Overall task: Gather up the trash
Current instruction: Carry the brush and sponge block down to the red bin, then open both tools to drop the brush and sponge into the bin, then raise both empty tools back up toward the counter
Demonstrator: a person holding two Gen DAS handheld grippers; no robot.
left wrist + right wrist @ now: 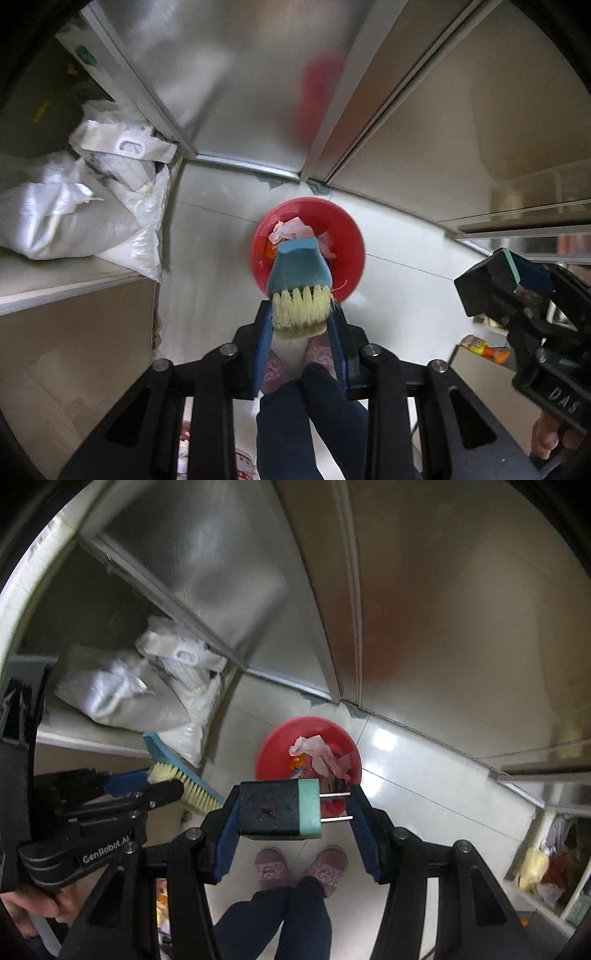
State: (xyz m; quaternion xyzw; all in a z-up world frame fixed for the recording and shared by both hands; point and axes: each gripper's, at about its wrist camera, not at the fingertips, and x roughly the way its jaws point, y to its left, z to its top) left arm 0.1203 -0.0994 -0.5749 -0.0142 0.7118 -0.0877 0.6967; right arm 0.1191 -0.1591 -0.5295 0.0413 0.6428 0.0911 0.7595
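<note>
A red bin (352,236) (271,738) stands on the pale floor below both grippers, with crumpled pink paper trash (291,229) (314,751) inside. My left gripper (301,321) (147,790) is shut on a hand brush (299,273) (192,782) with a blue back and cream bristles, hanging just over the bin's near rim. My right gripper (295,812) (517,284) is shut on a black block with a teal end (277,808) (487,277). Two metal pins stick out of the block towards the right finger.
A person's slippered feet (271,867) (321,354) stand just in front of the bin. White sacks (74,206) (122,698) lie on a low shelf at the left. Steel cabinet doors (240,74) (443,627) rise behind the bin. A side shelf (535,867) holds packets.
</note>
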